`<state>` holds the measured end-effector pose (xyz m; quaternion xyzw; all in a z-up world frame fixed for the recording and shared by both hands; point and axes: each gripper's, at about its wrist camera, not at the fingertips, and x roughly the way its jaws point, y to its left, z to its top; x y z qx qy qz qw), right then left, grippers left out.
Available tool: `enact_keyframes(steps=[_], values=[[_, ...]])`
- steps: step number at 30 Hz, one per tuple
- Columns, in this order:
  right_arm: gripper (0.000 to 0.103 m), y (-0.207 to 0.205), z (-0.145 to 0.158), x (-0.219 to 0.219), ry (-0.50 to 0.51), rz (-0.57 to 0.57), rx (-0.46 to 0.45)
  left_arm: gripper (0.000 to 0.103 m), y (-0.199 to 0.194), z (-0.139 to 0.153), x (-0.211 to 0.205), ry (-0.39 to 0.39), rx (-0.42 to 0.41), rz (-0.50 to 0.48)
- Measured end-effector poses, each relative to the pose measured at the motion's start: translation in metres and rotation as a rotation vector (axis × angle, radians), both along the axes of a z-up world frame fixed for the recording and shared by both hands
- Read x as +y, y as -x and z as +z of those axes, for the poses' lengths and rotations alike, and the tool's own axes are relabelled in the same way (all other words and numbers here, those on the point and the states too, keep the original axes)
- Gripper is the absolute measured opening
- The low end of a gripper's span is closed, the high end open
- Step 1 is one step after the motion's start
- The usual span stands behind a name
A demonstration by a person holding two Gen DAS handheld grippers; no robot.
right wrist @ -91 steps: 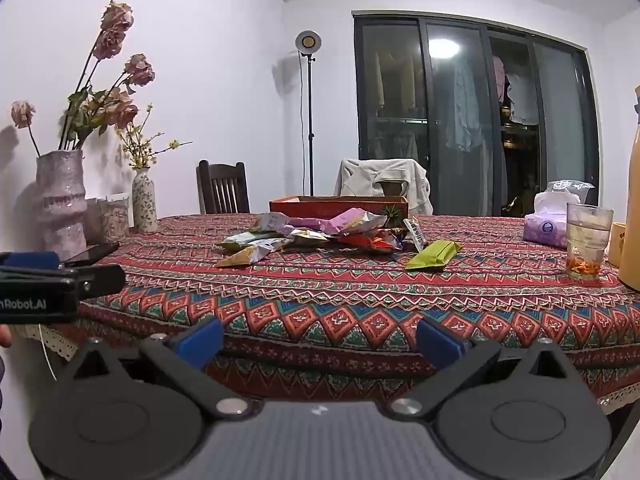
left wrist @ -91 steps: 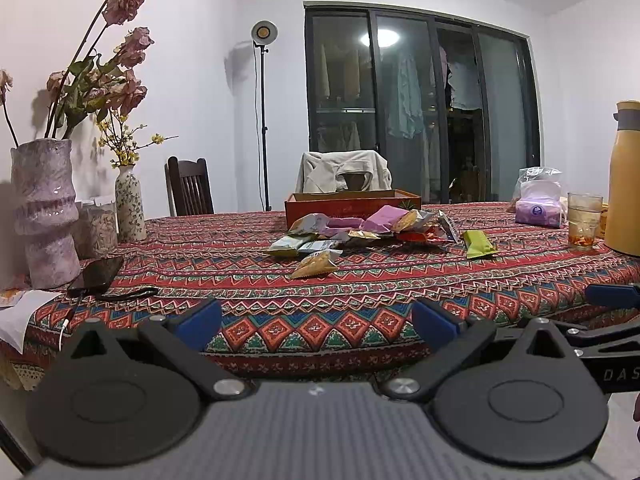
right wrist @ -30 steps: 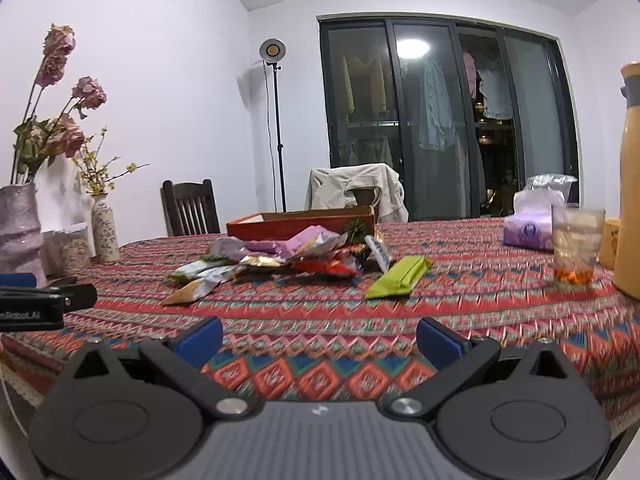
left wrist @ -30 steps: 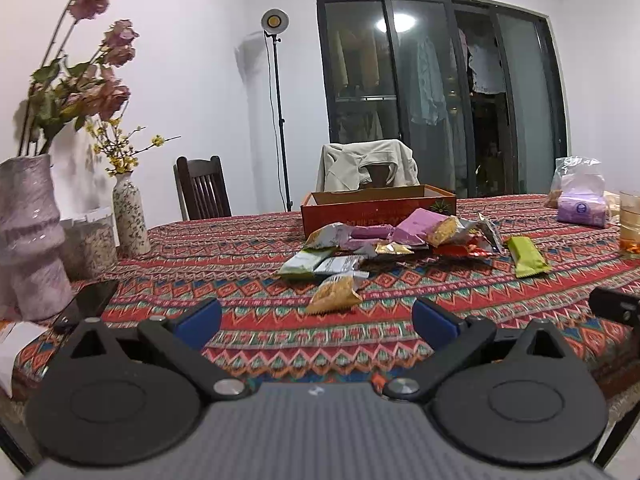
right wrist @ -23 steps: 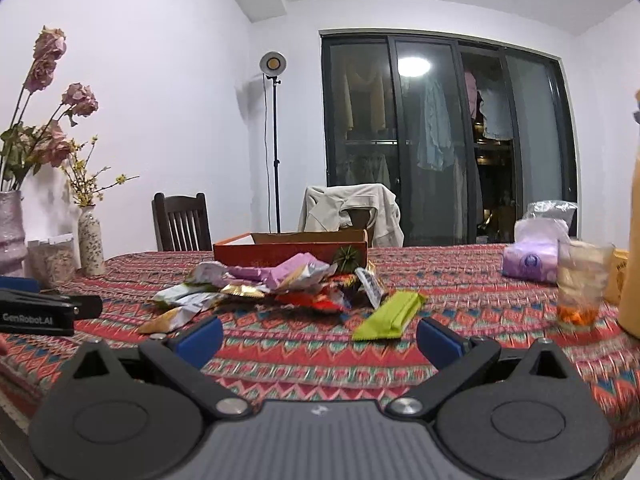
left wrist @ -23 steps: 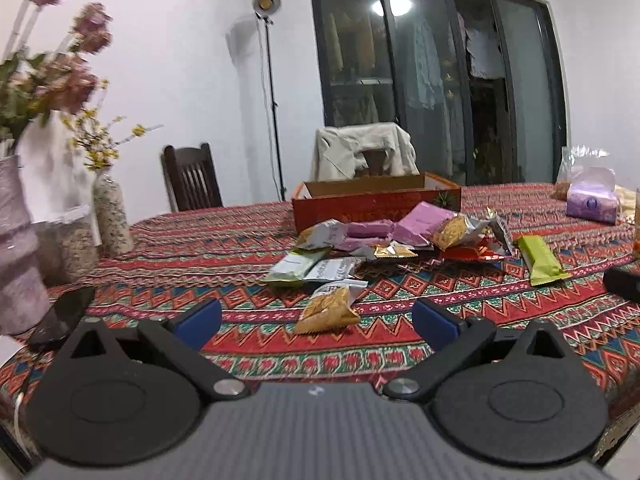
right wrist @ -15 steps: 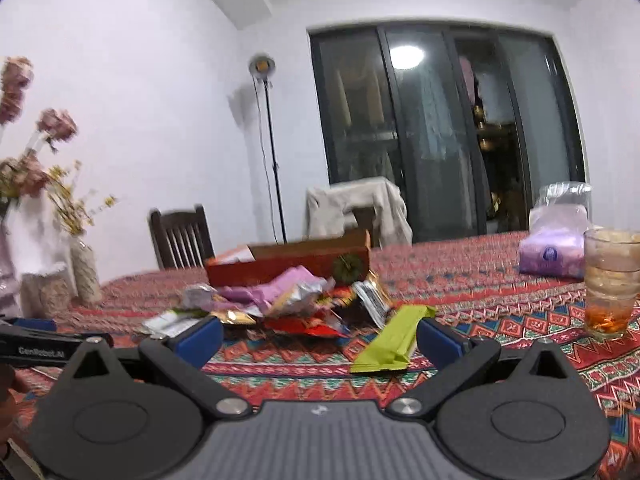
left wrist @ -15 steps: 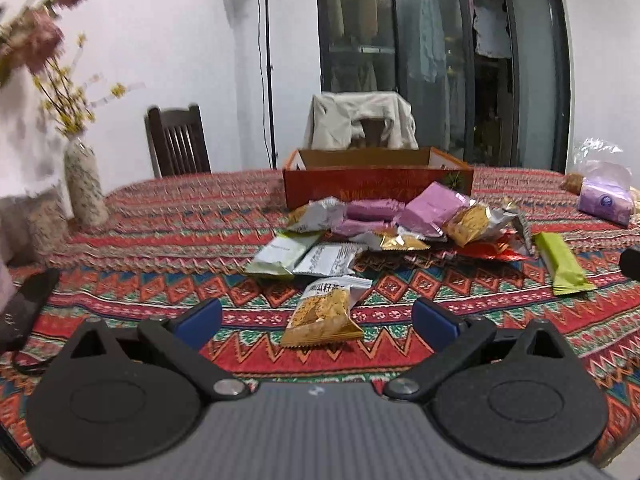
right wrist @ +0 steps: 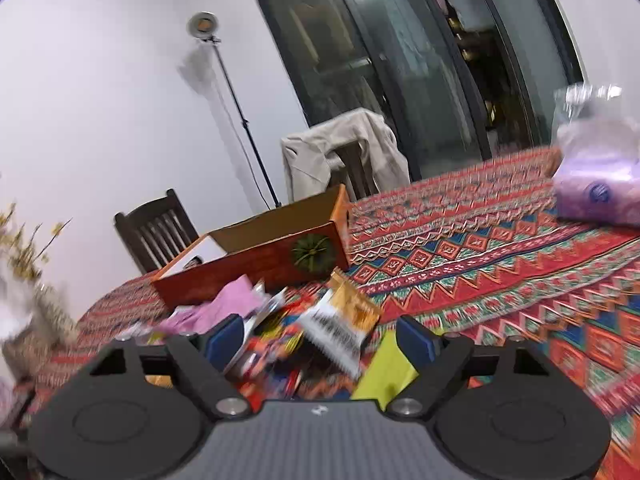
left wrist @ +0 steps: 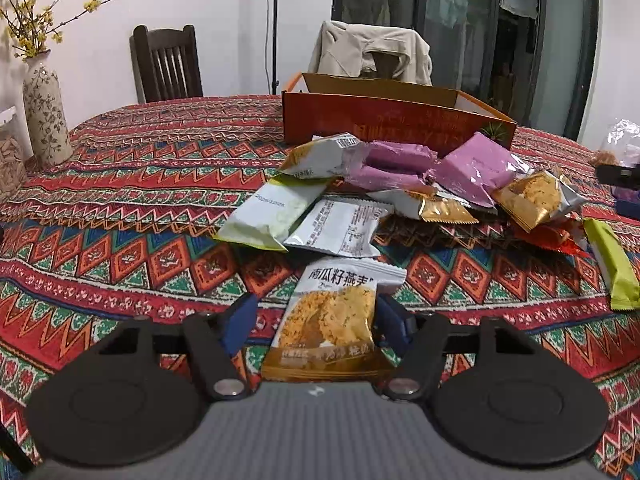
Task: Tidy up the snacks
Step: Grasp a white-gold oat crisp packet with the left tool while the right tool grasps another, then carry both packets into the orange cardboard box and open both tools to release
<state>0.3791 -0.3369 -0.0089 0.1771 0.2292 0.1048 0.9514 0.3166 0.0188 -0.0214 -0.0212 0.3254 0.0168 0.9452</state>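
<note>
A pile of snack packets [left wrist: 420,196] lies on the patterned tablecloth in front of an open orange box [left wrist: 396,120]. My left gripper [left wrist: 316,316] is open, its blue fingers either side of a gold and white oat snack packet [left wrist: 332,324] that lies flat on the cloth. My right gripper [right wrist: 320,336] is open and tilted, low over the right side of the pile, above a white and gold packet [right wrist: 340,328] and a lime green packet [right wrist: 386,368]. The orange box also shows in the right wrist view [right wrist: 256,264].
A flowered vase [left wrist: 42,112] stands at the left edge of the table. A purple tissue pack [right wrist: 600,188] sits at the far right. Two chairs [left wrist: 168,64] stand behind the table, one draped with a beige jacket [left wrist: 372,52]. The green packet also shows in the left wrist view [left wrist: 612,264].
Both grippers have moved forward and down over the table. The left one now straddles the oat packet with narrower jaws. The right one has tilted and reached the pile's right side.
</note>
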Motion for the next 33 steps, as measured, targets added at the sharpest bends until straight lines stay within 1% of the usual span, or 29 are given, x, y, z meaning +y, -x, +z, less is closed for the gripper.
enact_keyframes(steps=[1,2,3,4,5,6,9,11,12,14,15,16,20,21,22,23,25,27,29,31,33], values=[[0.076,-0.014,-0.004,-0.001,-0.012,0.000,0.026,0.067,0.000,0.000,-0.001,-0.004,0.000,0.008],[0.068,-0.029,-0.008,-0.002,-0.022,0.002,0.055,0.068,-0.001,0.000,-0.003,-0.012,0.002,0.013],[0.063,-0.045,-0.014,-0.004,-0.029,0.001,0.092,0.067,-0.001,-0.001,-0.005,-0.025,0.003,0.019],[0.063,-0.054,-0.018,-0.004,-0.040,0.004,0.109,0.065,-0.001,-0.001,-0.008,-0.036,0.002,0.021],[0.060,-0.065,-0.023,-0.005,-0.047,0.012,0.129,0.054,0.001,-0.001,-0.009,-0.037,-0.003,0.016],[0.056,-0.073,-0.025,-0.002,-0.013,0.007,0.152,0.046,0.003,0.000,-0.011,-0.037,-0.013,0.003],[0.056,-0.080,-0.029,0.011,0.138,0.008,0.160,0.041,0.005,0.000,-0.019,-0.070,-0.022,-0.015],[0.056,-0.081,-0.031,0.013,0.201,0.019,0.177,0.041,0.006,0.001,-0.021,-0.068,-0.016,-0.020],[0.053,-0.079,-0.032,0.014,0.247,0.026,0.180,0.041,0.007,0.002,-0.021,-0.055,-0.009,-0.021],[0.051,-0.072,-0.031,0.017,0.346,0.027,0.184,0.041,0.009,0.004,-0.019,-0.033,-0.001,-0.018],[0.053,-0.067,-0.031,0.018,0.394,0.031,0.184,0.042,0.011,0.005,-0.019,-0.024,-0.003,-0.019],[0.054,-0.063,-0.031,0.016,0.411,0.038,0.184,0.043,0.012,0.005,-0.018,-0.018,-0.004,-0.017],[0.054,-0.061,-0.030,0.011,0.404,0.065,0.171,0.053,0.012,0.004,-0.017,-0.016,0.011,0.008],[0.050,-0.065,-0.029,0.010,0.403,0.071,0.169,0.053,0.012,0.004,-0.016,-0.005,0.015,0.012],[0.045,-0.065,-0.028,0.011,0.402,0.078,0.160,0.052,0.012,0.005,-0.015,0.012,0.012,0.014],[0.040,-0.069,-0.027,0.010,0.397,0.080,0.158,0.044,0.013,0.004,-0.014,0.017,0.008,0.021],[0.040,-0.066,-0.019,0.012,0.391,0.072,0.119,0.041,0.013,0.006,-0.013,0.011,0.010,0.038],[0.040,-0.056,-0.007,0.016,0.395,0.061,0.059,0.041,0.017,0.010,-0.011,0.048,0.018,0.040],[0.040,-0.035,0.010,0.020,0.389,0.073,-0.018,0.041,0.028,0.016,-0.014,0.044,-0.008,0.033],[0.040,-0.006,0.026,0.026,0.399,0.092,-0.084,0.041,0.042,0.025,-0.018,0.011,-0.050,0.021],[0.040,0.025,0.038,0.031,0.408,0.125,-0.120,0.041,0.055,0.035,-0.018,0.017,-0.080,0.014]])
